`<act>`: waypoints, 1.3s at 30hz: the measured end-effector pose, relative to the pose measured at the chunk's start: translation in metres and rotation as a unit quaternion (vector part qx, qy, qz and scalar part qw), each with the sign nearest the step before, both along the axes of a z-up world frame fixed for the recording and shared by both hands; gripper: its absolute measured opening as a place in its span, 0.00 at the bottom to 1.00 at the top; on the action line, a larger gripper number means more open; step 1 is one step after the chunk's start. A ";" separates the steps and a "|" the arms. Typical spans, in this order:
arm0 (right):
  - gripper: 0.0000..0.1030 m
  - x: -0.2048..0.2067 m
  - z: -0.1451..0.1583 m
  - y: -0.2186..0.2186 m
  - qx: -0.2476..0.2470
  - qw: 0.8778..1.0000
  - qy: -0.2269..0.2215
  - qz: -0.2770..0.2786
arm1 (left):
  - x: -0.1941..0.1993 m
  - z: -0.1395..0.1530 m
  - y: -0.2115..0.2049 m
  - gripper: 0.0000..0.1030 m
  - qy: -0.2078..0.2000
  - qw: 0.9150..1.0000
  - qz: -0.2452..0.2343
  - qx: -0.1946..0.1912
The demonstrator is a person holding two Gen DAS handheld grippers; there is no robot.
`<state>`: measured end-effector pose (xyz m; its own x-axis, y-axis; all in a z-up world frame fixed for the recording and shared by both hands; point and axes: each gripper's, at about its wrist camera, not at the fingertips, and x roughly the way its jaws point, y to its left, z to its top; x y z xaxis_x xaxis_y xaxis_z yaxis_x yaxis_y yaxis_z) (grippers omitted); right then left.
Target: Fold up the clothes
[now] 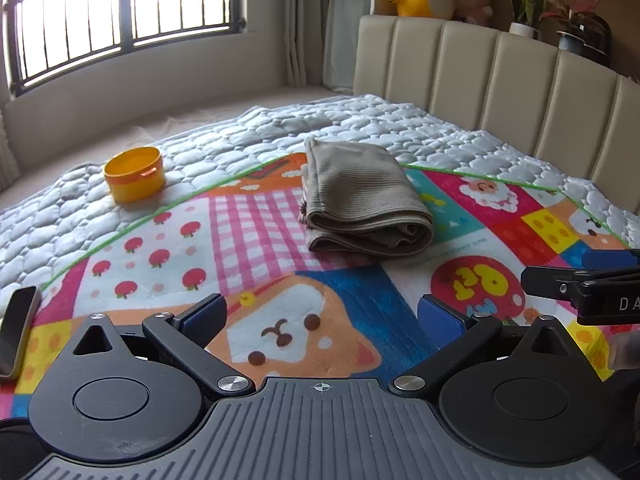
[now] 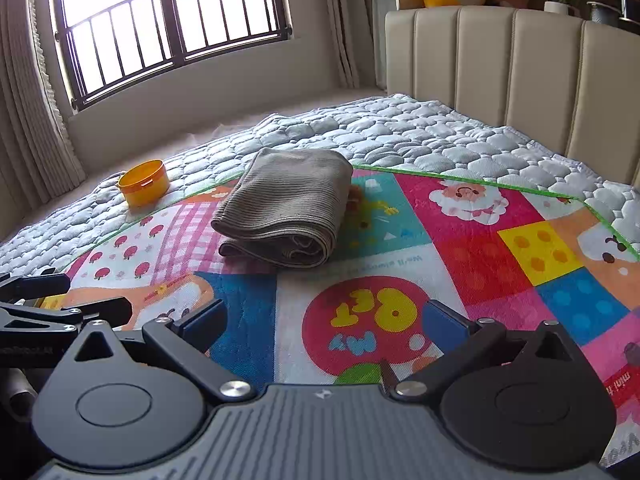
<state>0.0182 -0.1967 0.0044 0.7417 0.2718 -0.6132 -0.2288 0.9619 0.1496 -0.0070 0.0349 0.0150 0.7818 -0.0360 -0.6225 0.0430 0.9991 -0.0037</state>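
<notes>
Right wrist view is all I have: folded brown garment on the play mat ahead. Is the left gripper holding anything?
Observer: No. The left gripper has its jaws open above the play mat, with nothing between them.
Operator: Anything on its outer side?
Observer: A phone lies there, at the mat's edge.
Operator: How does the garment's side toward the orange tub look?
Observer: On the folded garment, stacked layer edges show along the side facing the orange tub.
</notes>
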 end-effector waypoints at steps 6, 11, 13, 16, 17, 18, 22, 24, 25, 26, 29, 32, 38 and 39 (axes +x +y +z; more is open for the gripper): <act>1.00 -0.001 0.001 0.001 0.000 1.000 -0.001 0.000 | 0.000 0.001 0.002 1.00 -0.003 1.000 0.005 -0.005; 1.00 -0.001 0.001 0.001 -0.001 1.000 -0.002 0.001 | -0.003 0.002 0.002 1.00 -0.010 1.000 0.006 -0.005; 1.00 -0.001 0.001 0.002 -0.001 1.000 -0.002 0.001 | -0.002 0.002 0.002 1.00 -0.008 1.000 0.003 -0.006; 1.00 -0.001 0.001 0.002 -0.002 1.000 -0.002 0.001 | -0.002 0.001 0.002 1.00 -0.004 1.000 0.001 -0.010; 1.00 -0.001 0.001 0.003 -0.002 1.000 -0.002 0.001 | -0.002 0.001 0.003 1.00 -0.002 1.000 0.002 -0.012; 1.00 -0.001 0.001 0.003 -0.002 1.000 -0.002 0.001 | -0.001 0.001 0.003 1.00 -0.001 1.000 0.003 -0.013; 1.00 -0.001 0.001 0.002 -0.002 1.000 -0.002 0.001 | -0.002 0.000 0.004 1.00 0.001 1.000 0.006 -0.014; 1.00 -0.002 0.001 0.002 -0.001 1.000 -0.002 0.002 | -0.002 0.000 0.004 1.00 0.001 1.000 0.007 -0.015; 1.00 -0.002 0.001 0.002 -0.001 1.000 -0.002 0.002 | -0.002 0.000 0.004 1.00 0.001 1.000 0.008 -0.015; 1.00 -0.002 0.001 0.002 -0.001 1.000 -0.003 0.002 | -0.001 0.000 0.004 1.00 0.002 1.000 0.008 -0.016; 1.00 -0.002 0.001 0.003 -0.001 1.000 -0.003 0.002 | -0.002 0.000 0.004 1.00 0.001 1.000 0.006 -0.015; 1.00 -0.002 0.001 0.003 -0.001 1.000 -0.003 0.002 | -0.002 0.000 0.003 1.00 0.001 1.000 0.004 -0.013; 1.00 -0.001 0.001 0.002 -0.001 1.000 -0.003 0.003 | -0.002 0.001 0.003 1.00 0.001 1.000 0.006 -0.015; 1.00 -0.001 0.001 0.002 -0.001 1.000 -0.003 0.003 | -0.002 0.001 0.003 1.00 0.000 1.000 0.006 -0.014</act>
